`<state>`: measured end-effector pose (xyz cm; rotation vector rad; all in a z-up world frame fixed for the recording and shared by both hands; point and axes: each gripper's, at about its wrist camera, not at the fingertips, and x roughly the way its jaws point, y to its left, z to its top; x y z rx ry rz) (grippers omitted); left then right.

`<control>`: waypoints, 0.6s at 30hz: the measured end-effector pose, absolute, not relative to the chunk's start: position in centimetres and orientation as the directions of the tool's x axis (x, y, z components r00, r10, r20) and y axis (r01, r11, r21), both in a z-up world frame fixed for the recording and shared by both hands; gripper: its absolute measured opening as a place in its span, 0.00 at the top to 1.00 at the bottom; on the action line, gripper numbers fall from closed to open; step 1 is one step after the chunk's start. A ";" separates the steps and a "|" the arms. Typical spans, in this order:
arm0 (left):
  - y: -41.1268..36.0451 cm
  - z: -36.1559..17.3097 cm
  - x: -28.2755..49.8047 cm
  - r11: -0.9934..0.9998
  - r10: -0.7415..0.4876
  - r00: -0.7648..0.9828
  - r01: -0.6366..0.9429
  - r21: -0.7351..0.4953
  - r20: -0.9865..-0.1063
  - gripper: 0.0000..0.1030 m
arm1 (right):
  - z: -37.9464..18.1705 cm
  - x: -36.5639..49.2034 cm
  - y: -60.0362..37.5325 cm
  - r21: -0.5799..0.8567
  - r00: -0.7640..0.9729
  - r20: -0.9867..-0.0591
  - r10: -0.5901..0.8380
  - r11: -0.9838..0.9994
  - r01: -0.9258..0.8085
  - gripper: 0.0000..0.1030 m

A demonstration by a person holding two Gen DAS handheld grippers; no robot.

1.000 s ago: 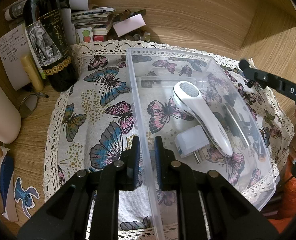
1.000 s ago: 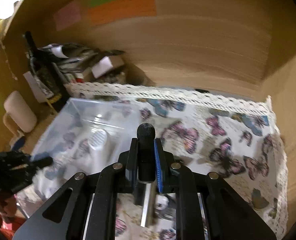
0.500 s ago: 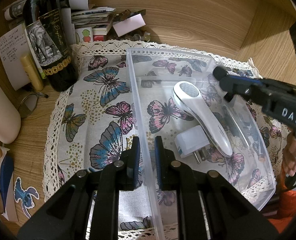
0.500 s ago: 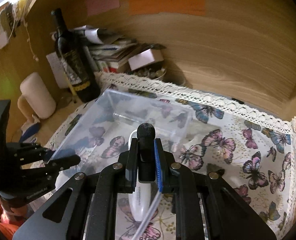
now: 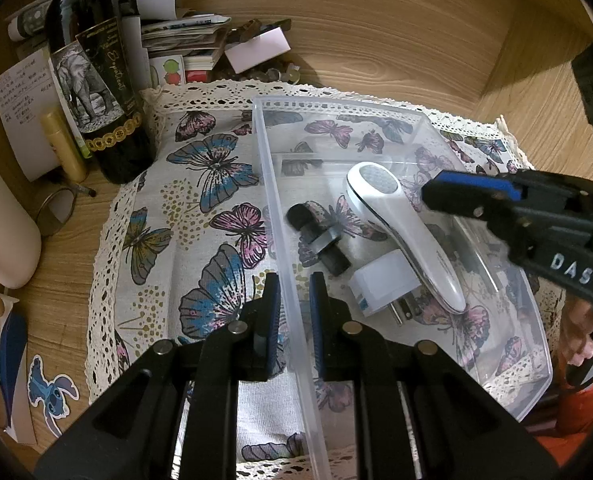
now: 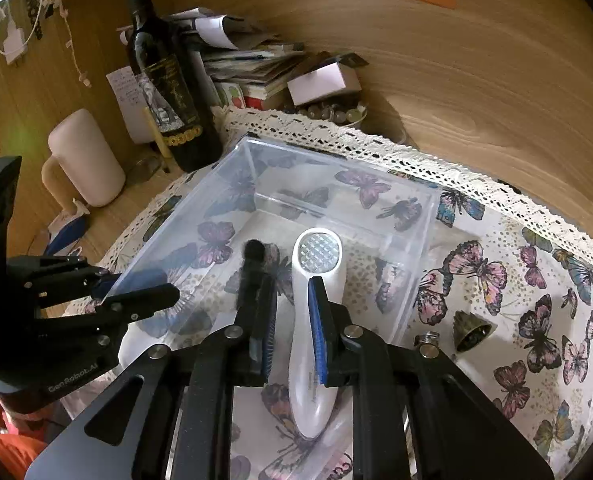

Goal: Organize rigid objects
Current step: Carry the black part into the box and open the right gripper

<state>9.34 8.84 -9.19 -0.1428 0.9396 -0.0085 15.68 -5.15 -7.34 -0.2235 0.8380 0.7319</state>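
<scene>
Fingers of the left gripper (image 5: 293, 300) straddle the near-left wall of the clear plastic box (image 5: 534, 384), clamping it. The right gripper (image 6: 292, 312) hangs over the box with its fingers apart, empty. Inside the box lie a black bolt-like piece (image 5: 318, 240), a white handheld device (image 5: 408, 236) and a white plug adapter (image 5: 384, 288). A small bell (image 6: 470, 330) sits outside on the butterfly cloth (image 5: 200, 208).

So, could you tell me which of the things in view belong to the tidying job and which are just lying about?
Part of the job:
- clear plastic bin, its wall between the left gripper fingers
- black part, white handheld device and white plug in the bin
- right gripper, open
- brass bell on the cloth, possibly next

Lying about:
- wine bottle
- paper stack
- butterfly cloth
</scene>
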 end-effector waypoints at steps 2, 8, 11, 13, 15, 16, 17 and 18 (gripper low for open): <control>8.8 -9.2 9.3 0.991 -0.070 0.591 -0.055 -0.126 -0.804 0.87 | -6.9 15.8 -5.6 0.095 0.457 -0.735 0.501 0.744 -0.662 0.83; 8.8 -9.2 9.4 0.991 -0.068 0.591 -0.054 -0.124 -0.804 0.87 | -5.8 16.0 -7.3 0.085 0.509 -0.712 0.483 0.780 -0.620 0.81; 8.8 -9.2 9.3 0.991 -0.069 0.591 -0.054 -0.125 -0.804 0.87 | -5.2 16.0 -8.6 0.067 0.549 -0.699 0.459 0.806 -0.588 0.78; 8.8 -9.2 9.4 0.991 -0.068 0.592 -0.054 -0.123 -0.803 0.87 | -4.7 16.2 -9.7 0.056 0.578 -0.688 0.439 0.827 -0.560 0.74; 8.9 -9.2 9.4 0.991 -0.067 0.592 -0.054 -0.122 -0.803 0.87 | -4.3 16.4 -10.9 0.050 0.607 -0.678 0.415 0.850 -0.525 0.71; 8.8 -9.2 9.4 0.991 -0.068 0.591 -0.055 -0.124 -0.803 0.87 | -4.2 16.7 -11.6 0.047 0.621 -0.675 0.399 0.863 -0.503 0.69; 8.8 -9.2 9.4 0.991 -0.068 0.592 -0.055 -0.124 -0.803 0.87 | -4.1 16.9 -12.1 0.044 0.630 -0.675 0.385 0.873 -0.486 0.67; 8.8 -9.2 9.3 0.991 -0.068 0.592 -0.055 -0.124 -0.803 0.87 | -4.2 17.2 -12.7 0.041 0.638 -0.676 0.368 0.884 -0.467 0.66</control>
